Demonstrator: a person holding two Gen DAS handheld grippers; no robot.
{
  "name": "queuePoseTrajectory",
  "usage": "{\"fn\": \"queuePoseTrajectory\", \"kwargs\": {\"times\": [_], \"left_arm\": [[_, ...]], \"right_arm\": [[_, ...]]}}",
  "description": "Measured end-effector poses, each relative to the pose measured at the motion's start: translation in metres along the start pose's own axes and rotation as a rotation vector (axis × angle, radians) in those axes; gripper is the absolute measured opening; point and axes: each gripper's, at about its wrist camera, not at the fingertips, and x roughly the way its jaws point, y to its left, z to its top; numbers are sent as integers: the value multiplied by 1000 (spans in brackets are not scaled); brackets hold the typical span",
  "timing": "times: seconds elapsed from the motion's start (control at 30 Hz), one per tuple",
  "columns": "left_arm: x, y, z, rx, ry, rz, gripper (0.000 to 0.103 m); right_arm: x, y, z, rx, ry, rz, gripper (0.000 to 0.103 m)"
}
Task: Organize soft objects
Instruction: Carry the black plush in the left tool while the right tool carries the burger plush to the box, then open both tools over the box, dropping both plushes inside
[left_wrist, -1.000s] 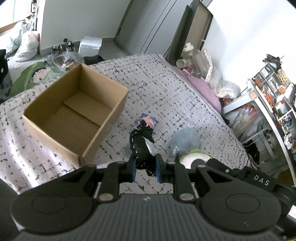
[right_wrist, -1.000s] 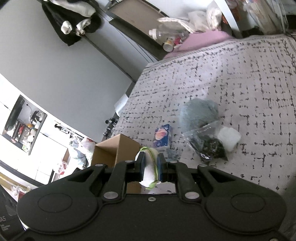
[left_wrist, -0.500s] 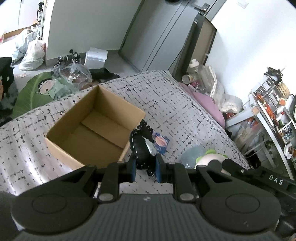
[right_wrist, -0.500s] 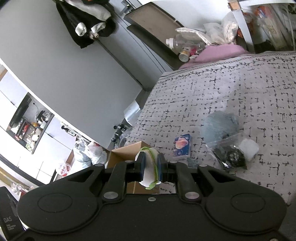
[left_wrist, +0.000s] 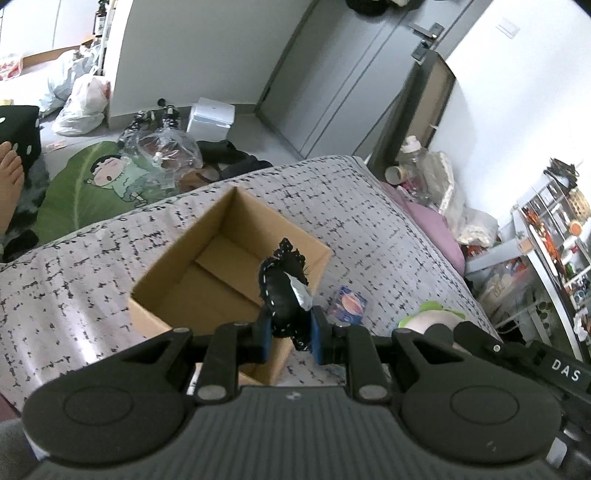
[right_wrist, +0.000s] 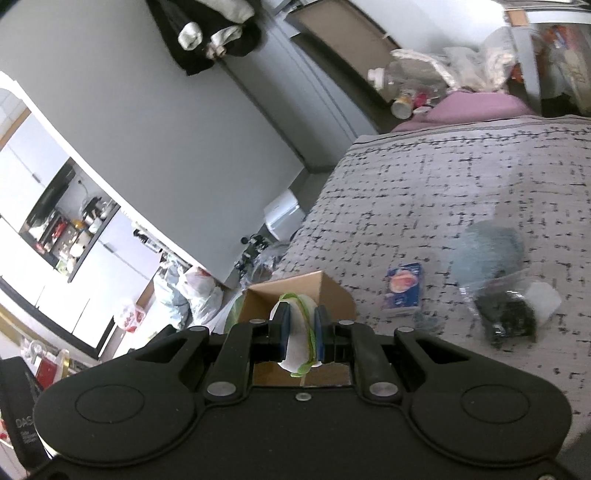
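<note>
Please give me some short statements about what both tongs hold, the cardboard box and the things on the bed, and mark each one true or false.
1. The left tongs are shut on a black fabric piece. True.
2. The cardboard box is already full of soft objects. False: its inside shows only bare cardboard flaps.
3. The right tongs hold a white soft toy with green trim. True.
4. The small blue packet lies inside the box. False: it lies on the bedspread beside the box.
5. A clear bag with dark contents lies on the bedspread. True.
6. The right tongs are open and hold nothing. False: they are shut on the toy.
</note>
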Motion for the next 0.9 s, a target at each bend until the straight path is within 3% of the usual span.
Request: {"fn": "queuePoseTrajectory", "kwargs": {"times": [0.37, 0.9], "left_arm": [[21, 44, 16, -68, 39, 26, 20], [58, 78, 11, -136, 109, 29, 24]], "right_arm": [[42, 32, -13, -35, 67, 13, 14], [90, 49, -41, -49, 171, -20, 14]]}}
